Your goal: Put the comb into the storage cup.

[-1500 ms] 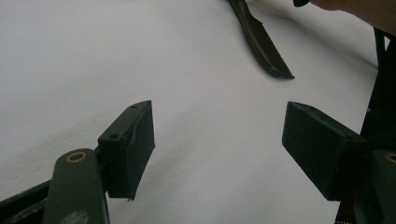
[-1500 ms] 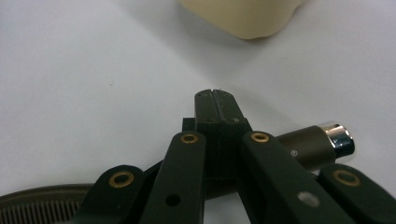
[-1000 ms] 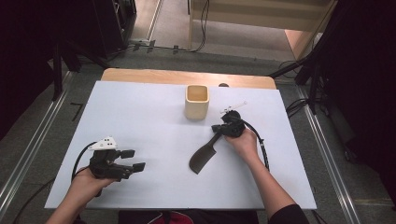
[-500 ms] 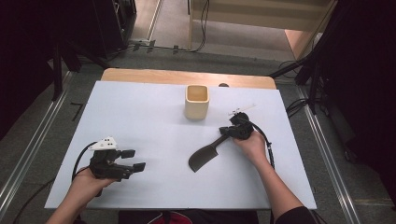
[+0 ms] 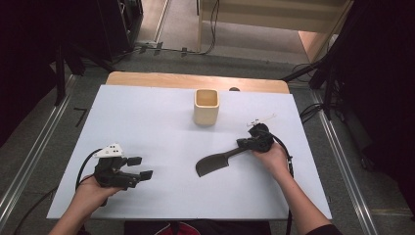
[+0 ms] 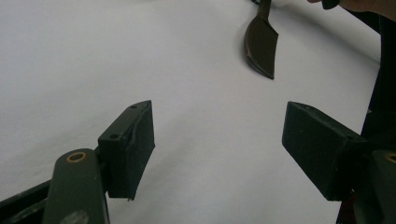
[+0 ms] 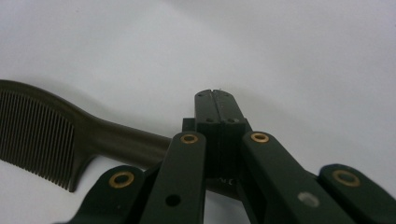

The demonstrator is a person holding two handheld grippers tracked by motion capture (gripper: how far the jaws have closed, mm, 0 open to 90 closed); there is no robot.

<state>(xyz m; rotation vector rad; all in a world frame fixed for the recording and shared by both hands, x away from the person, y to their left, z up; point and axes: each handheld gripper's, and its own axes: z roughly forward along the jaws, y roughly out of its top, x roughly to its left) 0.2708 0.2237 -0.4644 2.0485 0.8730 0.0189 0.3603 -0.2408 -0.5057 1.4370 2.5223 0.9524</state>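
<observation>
Beside the cup, high view: a dark comb [image 5: 217, 163] lay flat on the white table [image 5: 156, 127], toward the person from the beige cup [image 5: 206, 106] and a little to its right, well apart from it.
Long axis, high view: the comb ran on a diagonal, its broad toothed end pointing away from the cup toward the person's left, its thin handle rising to the right gripper [image 5: 255, 140] on the cup's right.
Left gripper, high view: the left gripper [image 5: 133, 172] sat far to the cup's left and nearer the person, with a gap between its jaws.
Left gripper view: the left gripper [image 6: 217, 149] was spread wide over bare table, holding nothing; the comb [image 6: 260, 44] lay beyond it, blade end nearest.
Right gripper view: the right gripper [image 7: 215, 100] was clenched, its jaws pressed flush together; the comb's handle [image 7: 126, 138] passed under its linkage (whether the handle was actually pinched there, I could not tell).
Teeth, right gripper view: fine close teeth [image 7: 35, 135] lined one edge of the blade.
Handling, a judgement: the comb looked light, stiff and smooth, likely to skid on the table; the teeth seemed the fragile part.
Where to hold, a judgement: the plain handle, gripped across its width, near where it widened.
</observation>
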